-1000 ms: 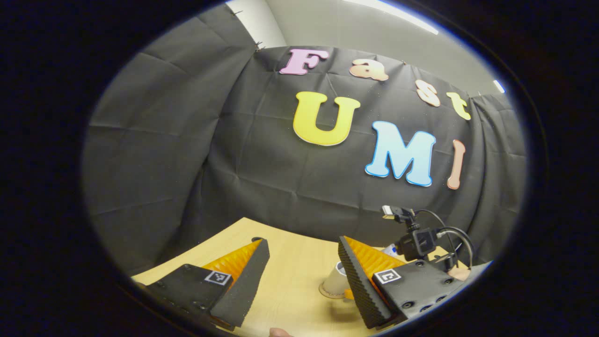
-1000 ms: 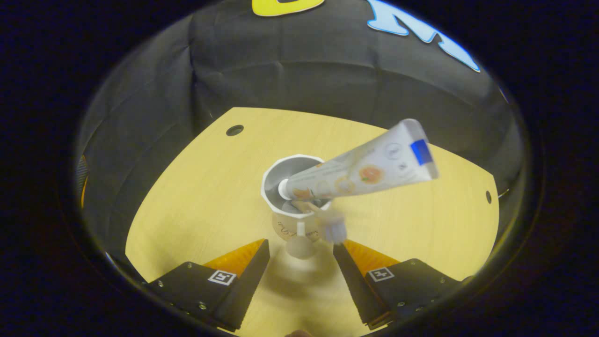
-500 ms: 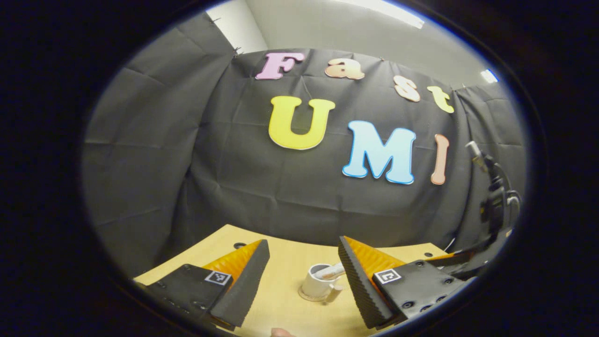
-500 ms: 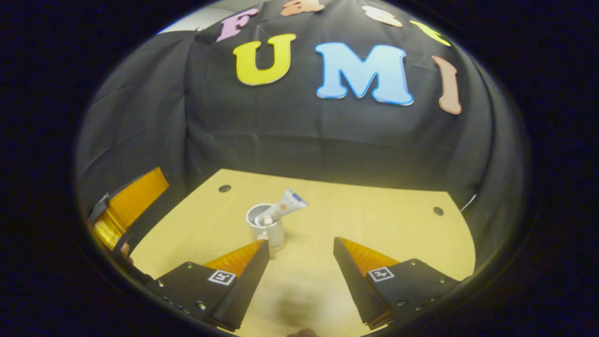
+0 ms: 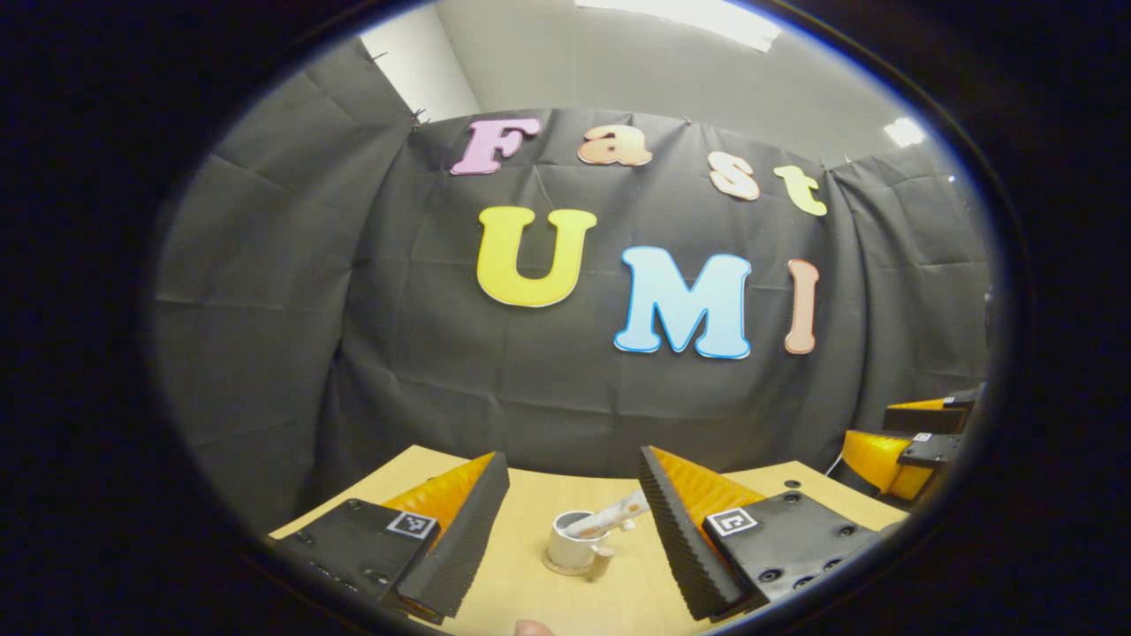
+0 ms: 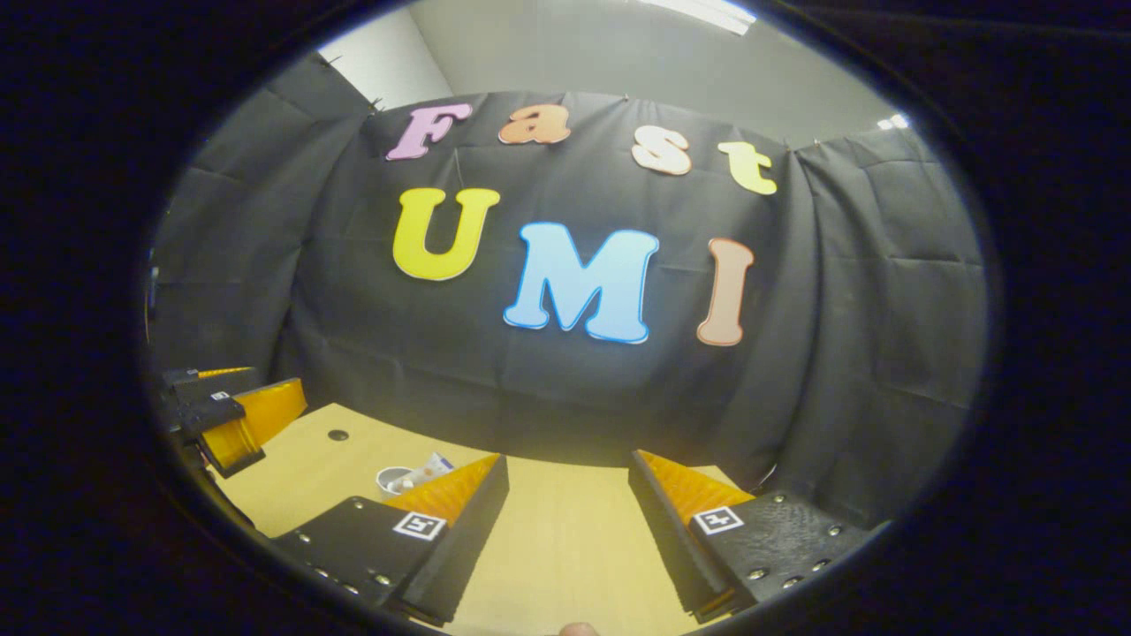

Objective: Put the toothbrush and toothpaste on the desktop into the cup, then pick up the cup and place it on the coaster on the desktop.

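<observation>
A white cup (image 5: 570,541) stands on the wooden desktop (image 5: 539,601), with a toothpaste tube (image 5: 618,512) leaning out of it to the right. A thin pale disc, apparently the coaster (image 5: 558,568), shows under its base. The toothbrush cannot be made out. My left gripper (image 5: 573,458) is open and empty, held back from the cup, which sits between its fingers in the left gripper view. My right gripper (image 6: 567,461) is open and empty too. In the right gripper view the cup (image 6: 391,480) and tube (image 6: 430,465) are small, far left of it.
The other gripper shows at the right edge of the left gripper view as an orange-and-black shape (image 5: 901,442), and likewise at the left edge of the right gripper view (image 6: 230,415). Small round holes (image 5: 785,484) (image 6: 337,435) mark the desktop. Black cloth walls close the back.
Both grippers have drawn back from the cup and tilted up. The right gripper swung away to the right, so the cup has shrunk and shifted left in its view.
</observation>
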